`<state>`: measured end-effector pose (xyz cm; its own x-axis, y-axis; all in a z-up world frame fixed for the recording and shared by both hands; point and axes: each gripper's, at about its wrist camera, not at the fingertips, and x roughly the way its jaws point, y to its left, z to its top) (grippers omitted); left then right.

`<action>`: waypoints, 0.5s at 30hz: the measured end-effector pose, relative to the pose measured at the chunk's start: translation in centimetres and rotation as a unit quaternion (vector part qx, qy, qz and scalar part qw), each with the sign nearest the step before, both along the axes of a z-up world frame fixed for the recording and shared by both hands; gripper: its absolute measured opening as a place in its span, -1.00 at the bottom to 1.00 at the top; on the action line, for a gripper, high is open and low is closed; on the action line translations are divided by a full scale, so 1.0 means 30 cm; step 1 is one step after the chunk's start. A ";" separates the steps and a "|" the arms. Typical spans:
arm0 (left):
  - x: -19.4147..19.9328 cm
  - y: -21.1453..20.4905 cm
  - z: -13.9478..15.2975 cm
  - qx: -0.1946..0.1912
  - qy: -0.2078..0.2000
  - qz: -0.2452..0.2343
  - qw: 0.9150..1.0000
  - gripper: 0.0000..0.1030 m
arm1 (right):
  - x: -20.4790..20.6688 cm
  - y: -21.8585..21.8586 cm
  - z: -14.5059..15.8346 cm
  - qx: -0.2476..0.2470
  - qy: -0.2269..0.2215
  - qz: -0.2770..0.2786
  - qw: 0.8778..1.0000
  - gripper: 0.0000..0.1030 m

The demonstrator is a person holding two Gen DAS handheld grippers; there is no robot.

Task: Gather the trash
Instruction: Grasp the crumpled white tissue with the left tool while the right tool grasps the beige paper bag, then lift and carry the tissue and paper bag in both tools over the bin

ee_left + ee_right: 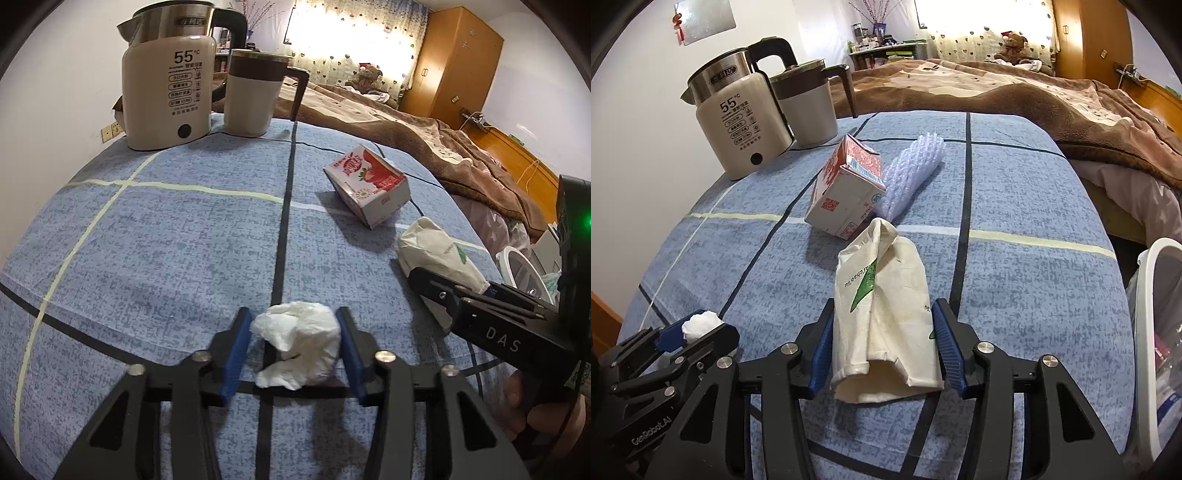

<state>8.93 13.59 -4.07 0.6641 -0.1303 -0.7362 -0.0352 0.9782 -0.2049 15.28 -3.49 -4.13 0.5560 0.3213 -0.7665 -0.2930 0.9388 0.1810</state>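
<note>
My left gripper (293,347) has its blue pads (236,354) pressed against either side of a crumpled white tissue (299,345), which sits squarely between the fingers on the blue checked cloth (166,240); from the right wrist view the same tissue (700,325) shows pinched at the tips of that gripper (692,334), off to the left of my right fingers. My right gripper (884,350) has a flattened cream paper bag with green print (882,314) lying lengthwise between its fingers, both pads (822,354) touching the bag's sides, so the jaws are at a middling width closed onto it; the bag's open end lies back toward the wrist and its twisted end points ahead. In the left wrist view that bag (439,251) lies to the right of my left fingers with the right gripper (491,306) on it, and part of a hand (546,410) shows under that tool. Just ahead of the right fingertips, touching the bag's far end, a red and white carton (846,192) lies on its side, and a white foam net sleeve (912,170) lies beside it. Further ahead and to the left stand a cream kettle (738,122) and a cream jug (809,110). To the right of my right fingers, off the edge of the cloth, I see the white rim of a bin (1148,332).
</note>
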 end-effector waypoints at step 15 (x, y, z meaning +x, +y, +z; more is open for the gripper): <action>-0.017 -0.035 0.032 0.007 -0.009 -0.008 1.000 -0.38 | -0.045 -0.031 0.029 0.011 -0.023 -0.009 1.000 -0.11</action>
<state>8.43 12.55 -3.11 0.6747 -0.1304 -0.7264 -0.0156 0.9815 -0.1907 13.94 -4.42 -3.24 0.5958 0.3278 -0.7332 -0.2851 0.9398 0.1886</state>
